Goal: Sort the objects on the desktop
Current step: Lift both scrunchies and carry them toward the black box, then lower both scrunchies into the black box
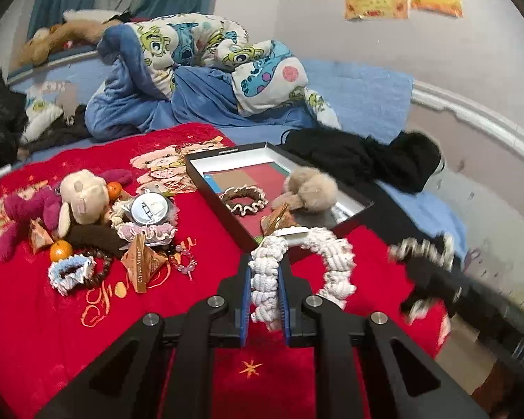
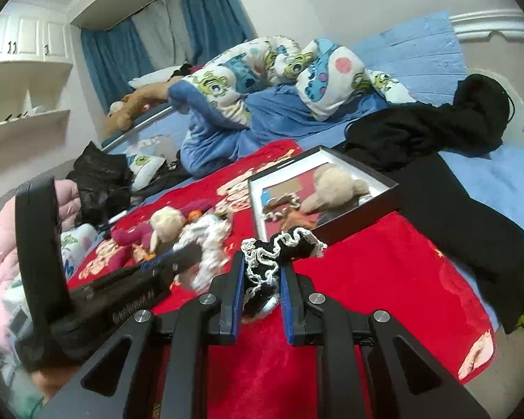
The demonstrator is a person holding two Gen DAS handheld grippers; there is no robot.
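My left gripper [image 1: 264, 262] is shut on a white knitted scrunchie [image 1: 335, 262] and holds it above the red blanket, just before the black box [image 1: 353, 211]. My right gripper [image 2: 262, 262] is shut on a black scrunchie with white trim [image 2: 283, 248], also near the box [image 2: 359, 206]. The box holds a brown scrunchie [image 1: 242, 199], a beige plush [image 1: 309, 185] and a snack packet. In the left wrist view the right gripper with its scrunchie [image 1: 422, 262] is blurred at the right. In the right wrist view the left gripper [image 2: 178, 262] is blurred at the left.
A pile lies on the red blanket [image 1: 192, 230] at the left: a plush monkey [image 1: 77, 195], oranges [image 1: 60, 249], a round tin [image 1: 148, 207], scrunchies, bead bracelets and Choco Magic packets [image 1: 145, 262]. Black clothing [image 1: 363, 157] and a cartoon quilt [image 1: 206, 56] lie behind the box.
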